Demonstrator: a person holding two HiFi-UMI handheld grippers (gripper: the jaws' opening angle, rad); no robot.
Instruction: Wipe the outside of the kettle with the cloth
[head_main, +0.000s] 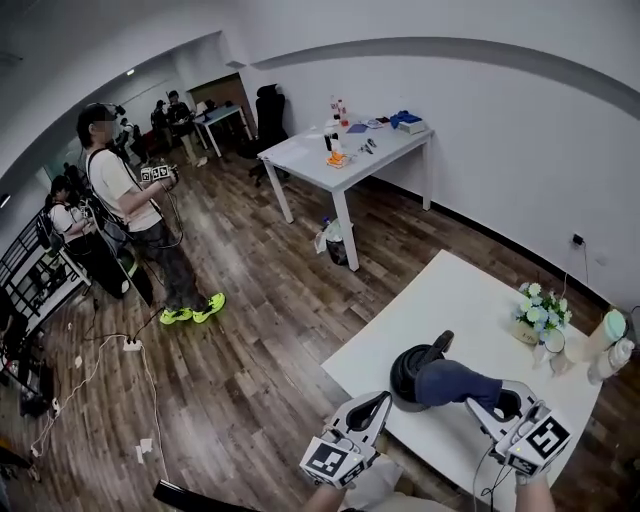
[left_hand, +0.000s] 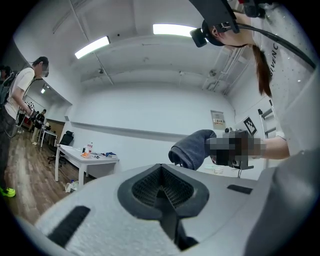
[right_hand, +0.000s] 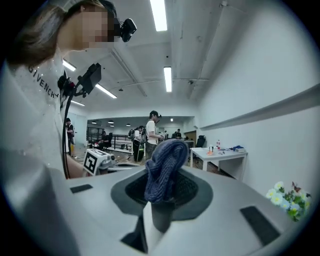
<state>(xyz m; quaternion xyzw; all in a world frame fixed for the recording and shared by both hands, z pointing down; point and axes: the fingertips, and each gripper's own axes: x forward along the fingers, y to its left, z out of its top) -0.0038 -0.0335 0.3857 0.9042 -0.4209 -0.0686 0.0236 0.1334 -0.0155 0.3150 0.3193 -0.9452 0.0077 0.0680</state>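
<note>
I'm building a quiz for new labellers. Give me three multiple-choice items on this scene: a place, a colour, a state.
1. Where do the flowers stand?
A on the floor; B on a shelf; C on the table, near its right edge.
2. What colour is the cloth?
A dark blue; B red; C yellow.
3. The right gripper is:
A open, empty; B shut on the cloth; C shut on the flowers.

Key:
1 C: the head view shows the pot on the white tabletop.
2 A: the cloth is dark blue in all views.
3 B: its own view shows the jaws clamped on the cloth.
</note>
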